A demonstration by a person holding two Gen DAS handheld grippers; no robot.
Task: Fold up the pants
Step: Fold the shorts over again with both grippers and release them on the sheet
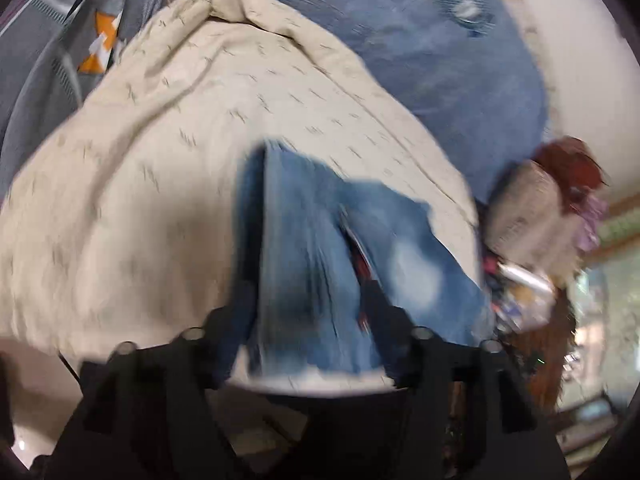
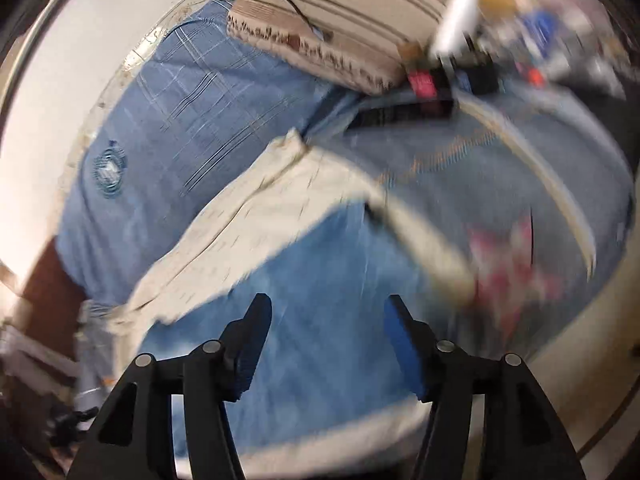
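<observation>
The blue jeans [image 1: 320,220] lie bunched on a beige cloth [image 1: 180,120] in the left wrist view. My left gripper [image 1: 308,304] hovers right over their near end. Its jaws stand apart, with denim filling the gap between the dark pads [image 1: 240,304]; blur hides whether they touch it. In the right wrist view the jeans [image 2: 320,280] spread out below my right gripper [image 2: 326,320]. It is open, and its blue pads [image 2: 400,340] are clear of the fabric. The beige cloth [image 2: 260,208] lies across the jeans' far side.
A blue checked bedsheet [image 2: 180,100] covers the bed. A striped beige pillow [image 2: 340,20] lies at its far end. A pink patterned cloth [image 2: 512,272] is on the right. Clutter and a reddish-brown object [image 1: 568,168] sit beyond the bed's edge. Both views are blurred.
</observation>
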